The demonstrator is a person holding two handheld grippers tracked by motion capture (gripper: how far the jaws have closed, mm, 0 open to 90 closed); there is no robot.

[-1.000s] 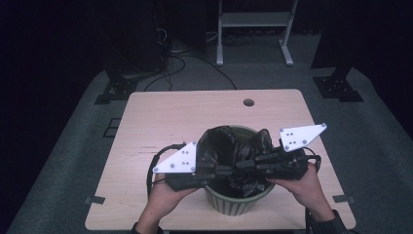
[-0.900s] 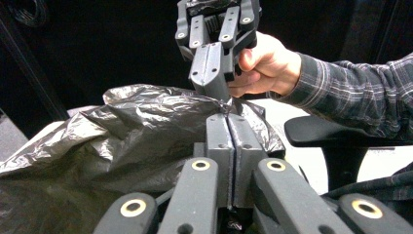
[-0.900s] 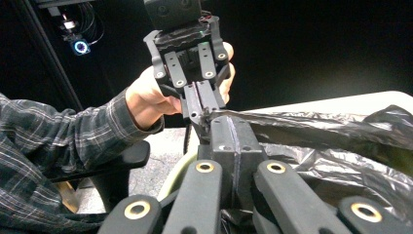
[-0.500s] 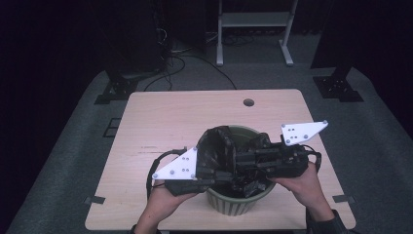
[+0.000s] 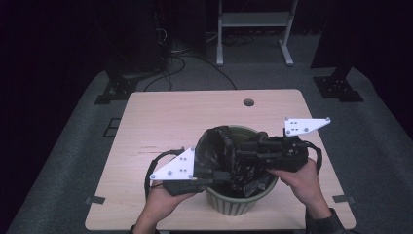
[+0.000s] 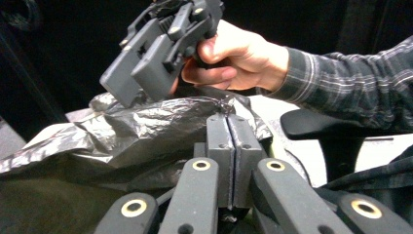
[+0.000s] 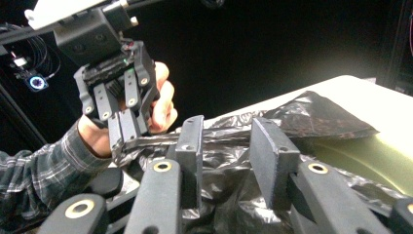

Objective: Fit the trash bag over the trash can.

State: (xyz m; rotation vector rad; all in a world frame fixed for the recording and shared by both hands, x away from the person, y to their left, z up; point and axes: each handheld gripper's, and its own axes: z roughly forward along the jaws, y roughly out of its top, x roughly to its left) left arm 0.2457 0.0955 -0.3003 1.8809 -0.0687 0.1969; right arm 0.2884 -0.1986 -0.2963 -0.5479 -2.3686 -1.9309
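Observation:
A green bin (image 5: 239, 205) stands near the table's front edge with a black bag (image 5: 220, 146) bunched in its mouth. My left gripper (image 5: 225, 173) reaches in from the left and is shut on a fold of the bag (image 6: 146, 126); its jaws (image 6: 228, 119) meet with the film pinched at their tips. My right gripper (image 5: 239, 149) comes in from the right over the rim. Its jaws (image 7: 226, 131) have just been opening and stand apart over the bag film (image 7: 311, 117), pads not pressing on it. The left gripper (image 7: 122, 134) shows beyond, still clamped on the film.
The table (image 5: 195, 117) has bare wood behind the bin and a small round hole (image 5: 249, 103) near its far edge. A white-legged stand (image 5: 253, 29) and cables lie on the dark floor beyond. Inside the bin, pale green wall (image 7: 360, 156) shows under the bag.
The right gripper's jaws have parted and let go of the bag. The bag has bunched up toward the bin's left and far side. Both hands have stayed nearly in place.

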